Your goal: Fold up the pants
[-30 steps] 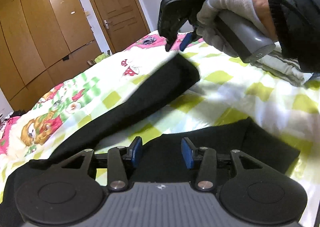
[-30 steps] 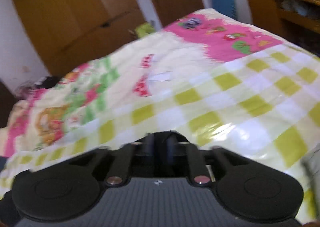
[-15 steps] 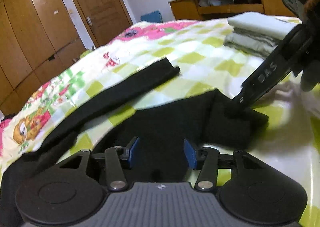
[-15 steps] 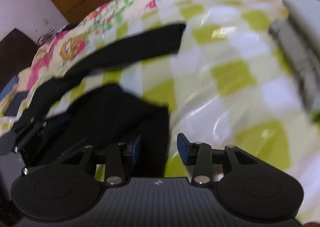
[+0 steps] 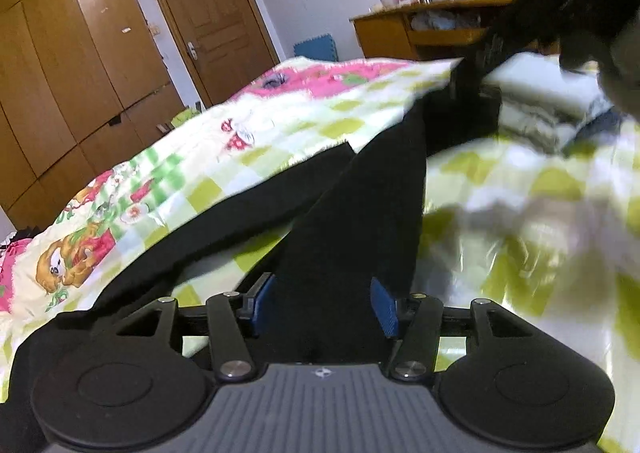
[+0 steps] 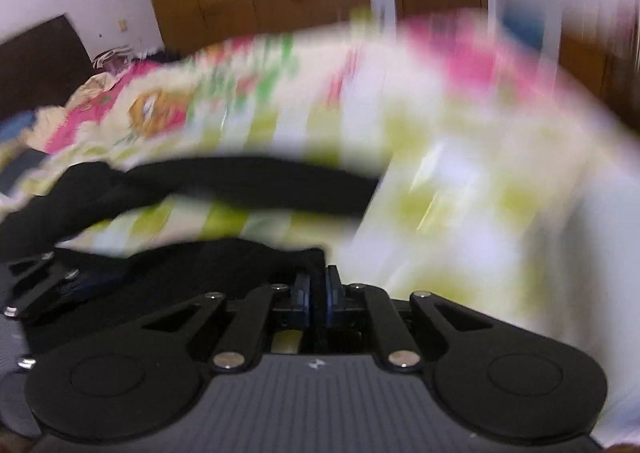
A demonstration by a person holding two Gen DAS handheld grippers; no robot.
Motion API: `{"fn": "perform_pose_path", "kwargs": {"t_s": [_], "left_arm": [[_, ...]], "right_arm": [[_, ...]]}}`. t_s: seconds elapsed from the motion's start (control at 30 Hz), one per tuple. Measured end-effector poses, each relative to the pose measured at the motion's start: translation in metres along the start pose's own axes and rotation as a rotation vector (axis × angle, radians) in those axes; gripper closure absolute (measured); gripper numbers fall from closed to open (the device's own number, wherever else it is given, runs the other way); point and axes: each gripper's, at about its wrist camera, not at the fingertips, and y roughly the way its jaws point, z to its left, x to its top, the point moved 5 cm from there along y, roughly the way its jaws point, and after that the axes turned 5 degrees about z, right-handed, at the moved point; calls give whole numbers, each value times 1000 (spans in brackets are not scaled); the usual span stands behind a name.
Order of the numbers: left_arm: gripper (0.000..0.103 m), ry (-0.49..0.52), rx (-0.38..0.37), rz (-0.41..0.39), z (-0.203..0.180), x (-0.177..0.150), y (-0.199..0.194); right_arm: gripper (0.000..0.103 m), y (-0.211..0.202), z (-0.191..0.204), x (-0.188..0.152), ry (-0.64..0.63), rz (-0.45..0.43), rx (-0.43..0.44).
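Left gripper [image 5: 324, 303]: jaws spread, and they have just been opening wider. Black cloth of the pants [image 5: 360, 221] runs between the two blue pads, but the pads do not press on it.
Pants by the left jaws: a dark leg rises from between the pads and stretches away and upward to the right. It narrows toward the far end.
Second leg: lies flat on the bedspread [image 5: 520, 181] to the left of the jaws and angles away from them.
Right gripper from the left wrist view [image 5: 476, 73]: blurred, well beyond the left jaws at upper right, at the far end of the raised leg. Its pads cannot be made out in this view.
Right gripper in its own view [image 6: 317, 293]: jaws pressed together, having just closed, pinching a thin edge of black pants cloth between the blue pads.
Pants by the right jaws: the pinched cloth spreads left from the pads. The other leg lies as a dark band on the bedspread farther ahead.
Folded clothes [image 5: 544, 105]: a pale stack on the bed, beyond and to the right of the raised leg.
Far background: wooden wardrobe [image 5: 72, 65], door [image 5: 216, 21] and desk [image 5: 420, 29]. The right wrist view is heavily smeared.
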Motion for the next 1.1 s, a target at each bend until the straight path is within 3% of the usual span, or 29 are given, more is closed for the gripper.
{"fn": "perform_pose_path", "kwargs": {"t_s": [0.07, 0.13, 0.17, 0.2, 0.23, 0.33, 0.47, 0.57, 0.77, 0.97, 1.1], "left_arm": [[33, -21, -17, -19, -1, 2, -6], [32, -34, -41, -15, -6, -1, -7], [32, -31, -52, -5, -9, -3, -6], [32, -21, -56, 5, -13, -7, -4], [32, -11, -56, 14, -15, -11, -4], [32, -2, -71, 35, -17, -21, -5], [32, -24, -45, 57, -5, -31, -6], [31, -72, -7, 64, 13, -40, -12], [30, -151, 143, 131, 74, -86, -29], [29, -277, 322, 209, 154, -145, -48], [29, -278, 427, 269, 194, -178, -53]], "right_arm": [[93, -22, 5, 7, -175, -84, -82], [69, -24, 7, -5, -356, -114, -239], [54, -13, 6, -18, -441, -59, -327], [54, -2, 0, -34, -470, -4, -384], [56, 3, -4, -46, -460, 34, -383], [57, 5, -11, -70, -296, 122, -278], [56, -8, 9, -68, -247, 56, -232], [56, -5, 36, -52, -210, 28, -92], [56, 45, 109, -27, -190, 58, 180], [56, 79, 159, -22, -141, 121, 288], [53, 87, 192, -9, -221, 100, 328]]}}
